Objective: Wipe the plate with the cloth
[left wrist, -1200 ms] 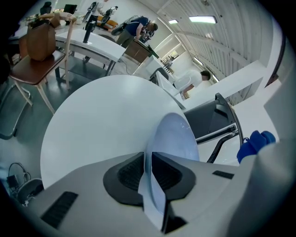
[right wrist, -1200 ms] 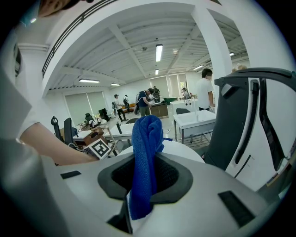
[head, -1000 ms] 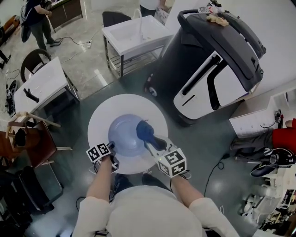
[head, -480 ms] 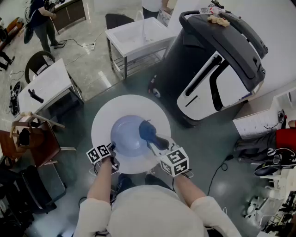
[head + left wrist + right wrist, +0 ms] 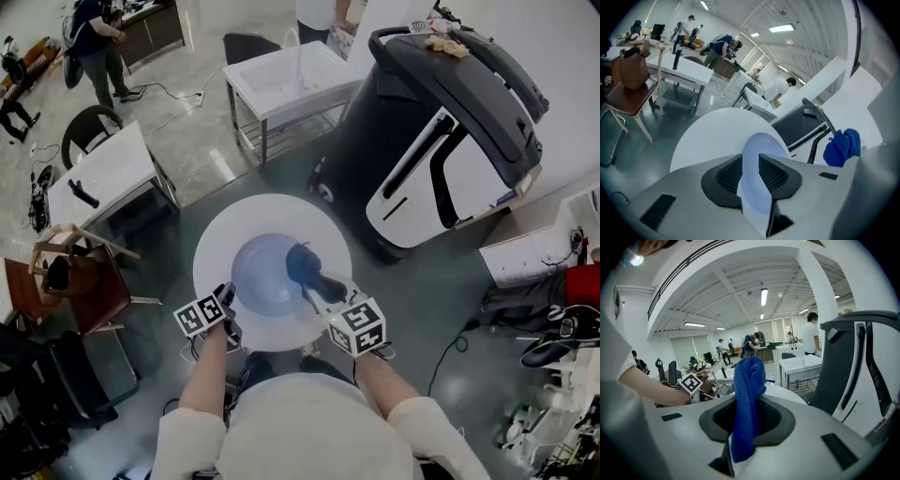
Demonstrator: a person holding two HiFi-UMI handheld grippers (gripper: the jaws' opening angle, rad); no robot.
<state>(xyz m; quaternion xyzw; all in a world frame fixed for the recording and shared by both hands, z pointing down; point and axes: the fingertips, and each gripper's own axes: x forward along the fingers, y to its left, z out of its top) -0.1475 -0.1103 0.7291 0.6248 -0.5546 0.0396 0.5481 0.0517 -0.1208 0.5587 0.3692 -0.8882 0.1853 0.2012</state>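
Observation:
A pale blue plate (image 5: pixel 262 278) lies on a round white table (image 5: pixel 214 246). My left gripper (image 5: pixel 228 298) is at the plate's near left rim. In the left gripper view the plate (image 5: pixel 761 145) shows in the gap between the jaws of that gripper (image 5: pixel 751 174). These jaws have just been opening, and I see no pad pressing on the plate. My right gripper (image 5: pixel 314 279) is shut on a blue cloth (image 5: pixel 300 262) over the plate's right side. The cloth (image 5: pixel 747 394) hangs bunched between the right gripper's (image 5: pixel 749 427) pads.
A large black and white machine (image 5: pixel 441 131) stands close behind the table at the right. White tables (image 5: pixel 281 67) (image 5: pixel 103 178) stand at the back and left, and a chair with a brown bag (image 5: pixel 61 281) at the left. People stand far back.
The left gripper has lifted a little at the plate's near rim. The right gripper with the cloth has stayed over the plate's right side.

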